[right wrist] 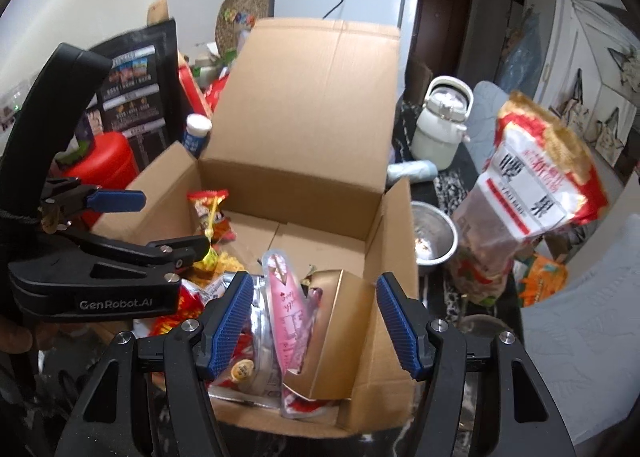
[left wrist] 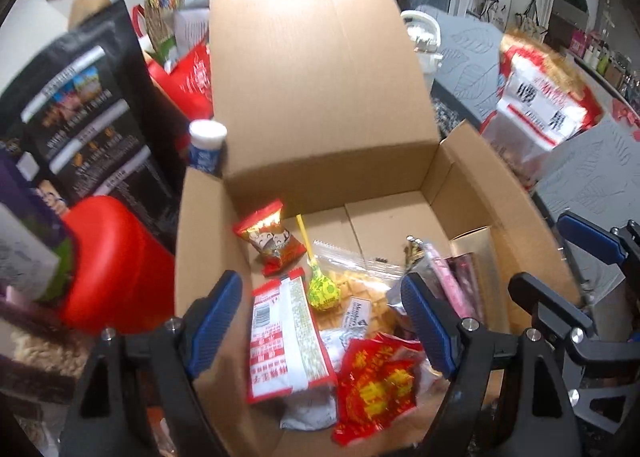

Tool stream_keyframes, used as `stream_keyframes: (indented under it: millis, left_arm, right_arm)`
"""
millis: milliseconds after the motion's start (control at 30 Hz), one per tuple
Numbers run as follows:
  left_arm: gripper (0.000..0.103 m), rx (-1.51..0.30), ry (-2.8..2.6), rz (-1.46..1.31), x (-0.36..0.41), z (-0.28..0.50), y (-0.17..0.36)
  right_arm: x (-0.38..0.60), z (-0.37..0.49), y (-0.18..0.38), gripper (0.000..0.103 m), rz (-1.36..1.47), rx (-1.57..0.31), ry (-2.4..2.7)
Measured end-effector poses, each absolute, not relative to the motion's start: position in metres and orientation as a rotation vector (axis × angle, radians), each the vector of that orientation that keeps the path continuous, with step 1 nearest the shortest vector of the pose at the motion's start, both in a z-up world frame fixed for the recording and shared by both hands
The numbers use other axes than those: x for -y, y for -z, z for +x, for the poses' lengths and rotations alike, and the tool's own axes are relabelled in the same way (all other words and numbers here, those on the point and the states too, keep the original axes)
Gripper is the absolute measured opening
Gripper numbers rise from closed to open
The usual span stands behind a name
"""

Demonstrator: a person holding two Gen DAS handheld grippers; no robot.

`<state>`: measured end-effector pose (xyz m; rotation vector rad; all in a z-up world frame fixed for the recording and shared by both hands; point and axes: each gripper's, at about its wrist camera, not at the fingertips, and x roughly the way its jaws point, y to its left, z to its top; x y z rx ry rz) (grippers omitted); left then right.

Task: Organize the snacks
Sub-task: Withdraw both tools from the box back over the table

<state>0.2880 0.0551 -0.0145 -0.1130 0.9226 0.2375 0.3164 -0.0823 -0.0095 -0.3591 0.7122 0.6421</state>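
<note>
An open cardboard box (left wrist: 320, 97) holds several snacks. Inside lie a red-and-white packet (left wrist: 284, 333), a green lollipop (left wrist: 324, 289), a small red packet (left wrist: 272, 241), a clear bag of crackers (left wrist: 356, 297) and a red-and-gold packet (left wrist: 380, 389). My left gripper (left wrist: 322, 321) hovers open above them, touching nothing. In the right wrist view a pink packet (right wrist: 286, 309) and a gold carton (right wrist: 340, 321) lean in the box's near right corner. My right gripper (right wrist: 316, 323) stands open over them with nothing gripped. The left gripper (right wrist: 160, 223) also shows there, at the box's left wall.
A large red-and-white nut bag (right wrist: 536, 185) stands right of the box beside a steel bowl (right wrist: 432, 233) and a white kettle (right wrist: 440, 121). Left of the box are a red container (left wrist: 112, 257), a black bag (left wrist: 80, 105) and a white-capped bottle (left wrist: 206, 145).
</note>
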Motion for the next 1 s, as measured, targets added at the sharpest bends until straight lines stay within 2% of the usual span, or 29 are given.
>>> stream_keyframes:
  millis: [100, 200, 367, 767, 1000]
  left_arm:
    - [0.082, -0.886, -0.244, -0.106, -0.051, 0.277, -0.003]
    - [0.082, -0.842, -0.248, -0.097, -0.046, 0.261, -0.025]
    - [0.082, -0.756, -0.267, -0.061, -0.033, 0.233, -0.059]
    - [0.082, -0.602, -0.253, -0.006, -0.004, 0.159, -0.112]
    - [0.082, -0.555, -0.235, 0.009, 0.013, 0.114, -0.124]
  right_arm:
    - [0.088, 0.306, -0.007, 0.064, -0.345, -0.676, -0.639]
    - [0.096, 0.294, -0.024, 0.069, -0.325, -0.635, -0.635]
    - [0.106, 0.274, -0.048, 0.070, -0.308, -0.569, -0.613]
    - [0.140, 0.217, -0.092, 0.075, -0.266, -0.460, -0.569]
    - [0.159, 0.175, -0.105, 0.085, -0.227, -0.428, -0.564]
